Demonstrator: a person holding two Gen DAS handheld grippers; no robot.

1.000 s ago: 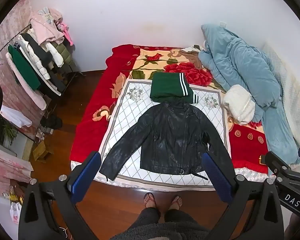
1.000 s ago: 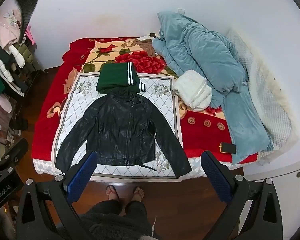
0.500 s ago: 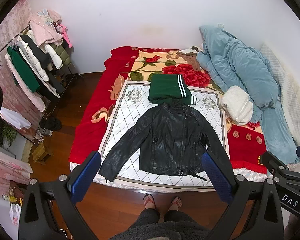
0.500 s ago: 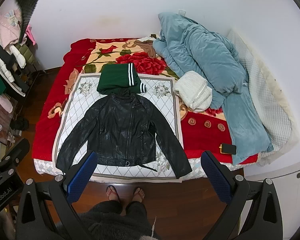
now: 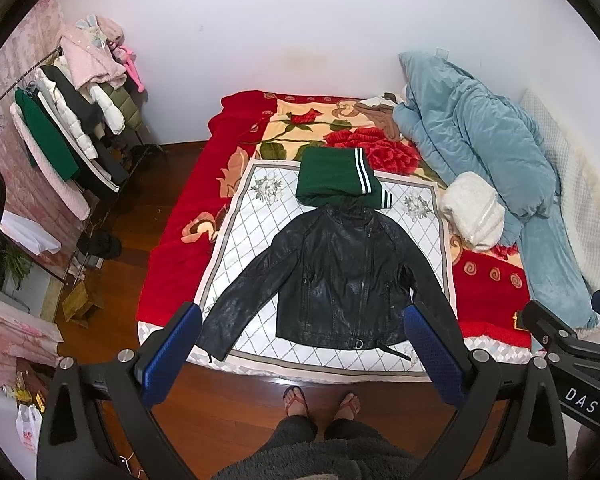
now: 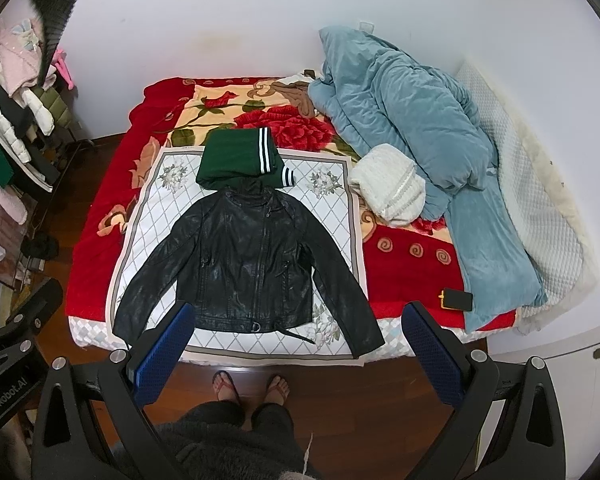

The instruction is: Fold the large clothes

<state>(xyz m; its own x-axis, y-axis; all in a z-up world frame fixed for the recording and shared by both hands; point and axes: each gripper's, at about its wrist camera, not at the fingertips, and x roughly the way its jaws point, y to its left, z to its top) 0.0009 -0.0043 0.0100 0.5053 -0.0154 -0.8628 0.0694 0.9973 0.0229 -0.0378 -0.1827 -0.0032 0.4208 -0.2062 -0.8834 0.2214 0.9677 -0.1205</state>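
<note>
A bed (image 5: 172, 280) covered by a red floral blanket (image 6: 404, 268) filled most of both views, standing against a white wall. A rumpled blue quilt (image 6: 412, 120) lay heaped along the bed's right side. On the near half of the bed a white diamond-patterned cloth (image 5: 256, 232) was spread, and on it a black leather jacket (image 5: 344, 276) lay flat, front up, both sleeves angled outward toward the near edge. A folded green garment with white stripes (image 6: 236, 156) sat just beyond the jacket's collar, touching it. A rolled white knit (image 6: 388, 190) rested against the quilt. A small dark phone (image 6: 456, 300) lay near the bed's front right edge. The left gripper (image 5: 300, 348) and right gripper (image 6: 296, 344) both hung above the floor with jaws spread wide, holding nothing. The person's sandalled feet (image 6: 252, 388) stood below.
</note>
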